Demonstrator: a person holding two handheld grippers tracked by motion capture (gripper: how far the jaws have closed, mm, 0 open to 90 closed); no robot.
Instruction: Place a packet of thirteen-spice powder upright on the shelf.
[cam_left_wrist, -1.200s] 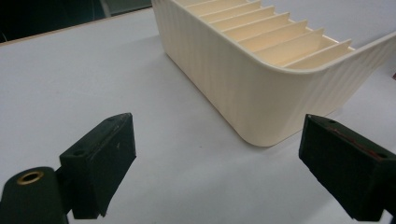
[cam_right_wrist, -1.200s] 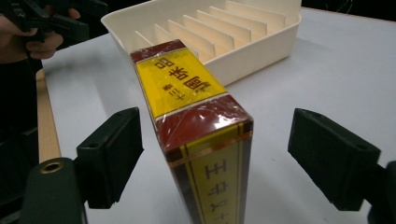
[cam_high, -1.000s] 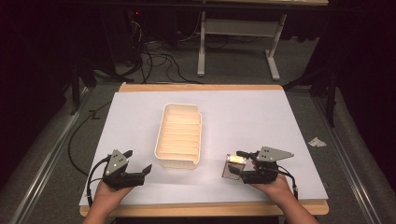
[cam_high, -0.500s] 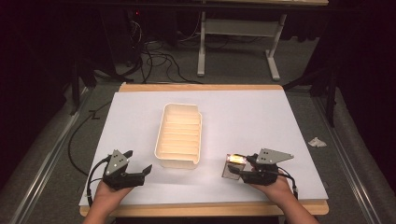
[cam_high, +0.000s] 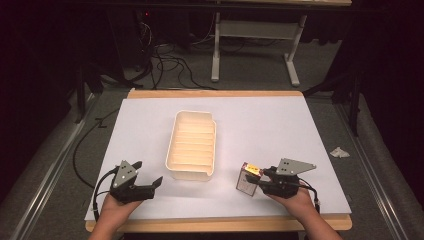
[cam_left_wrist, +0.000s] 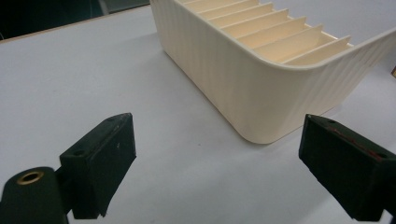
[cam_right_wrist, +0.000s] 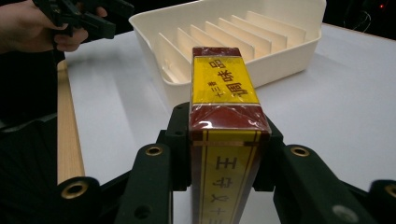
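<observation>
A red-and-yellow packet (cam_right_wrist: 224, 121), wrapped in clear film and printed with Chinese characters, is clamped between the two jaws of the right gripper (cam_high: 260, 182). In the right gripper view the jaws are seen pressed against the packet's two narrow sides, with its yellow face turned up and its far end projecting beyond the jaw tips toward the cream tray (cam_right_wrist: 299, 51). In the high view the packet (cam_high: 249, 177) is seen at the near right of the white table cover (cam_high: 270, 130), just off the tray's near right corner and apart from it; whether it rests on the cover or is lifted cannot be told.

The cream tray (cam_high: 192, 145), divided by cross ribs into narrow slots, is placed near the table's centre, long side running away from the person.

The left gripper (cam_high: 150, 185) is held at the near left, jaws spread wide with nothing between them. In the left gripper view the tray's rounded near corner (cam_left_wrist: 261, 93) is seen ahead of and between the jaw tips, clear of both.
</observation>
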